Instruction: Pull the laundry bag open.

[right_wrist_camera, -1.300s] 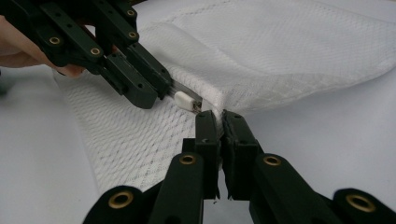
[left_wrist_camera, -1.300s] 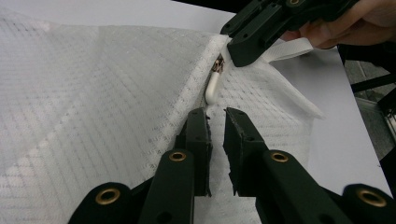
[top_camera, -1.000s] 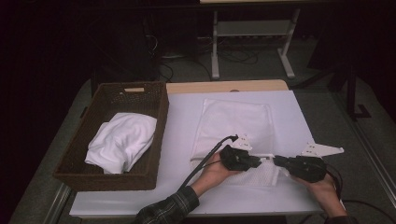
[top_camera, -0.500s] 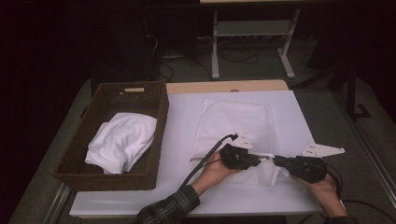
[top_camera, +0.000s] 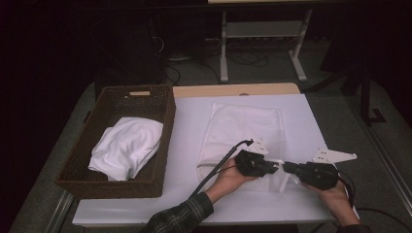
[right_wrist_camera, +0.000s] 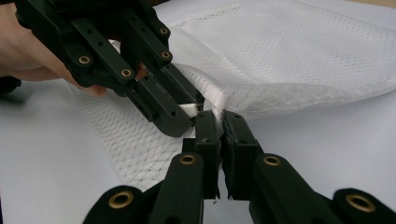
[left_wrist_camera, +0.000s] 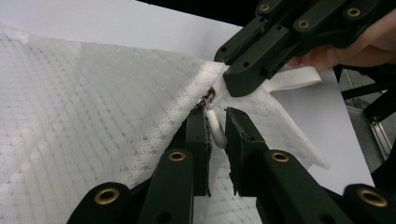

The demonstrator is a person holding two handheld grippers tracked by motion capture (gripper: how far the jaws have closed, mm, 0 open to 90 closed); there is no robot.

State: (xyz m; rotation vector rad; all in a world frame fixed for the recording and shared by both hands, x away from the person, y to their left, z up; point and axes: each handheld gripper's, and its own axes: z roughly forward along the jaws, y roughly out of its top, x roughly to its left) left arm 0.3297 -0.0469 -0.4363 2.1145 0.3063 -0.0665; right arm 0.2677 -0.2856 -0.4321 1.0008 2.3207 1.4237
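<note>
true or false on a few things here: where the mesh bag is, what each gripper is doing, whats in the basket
1. The white mesh bag lies on the table, outside the basket. True.
2. The left gripper has the white zipper pull between its jaws. True.
3. The right gripper hangs open, clear of the bag. False: it is shut on the bag's mesh at the corner.
4. The wicker basket is empty. False: a bundled white cloth lies in it.
5. The two grippers work at opposite ends of the bag. False: they meet at the same near corner.
</note>
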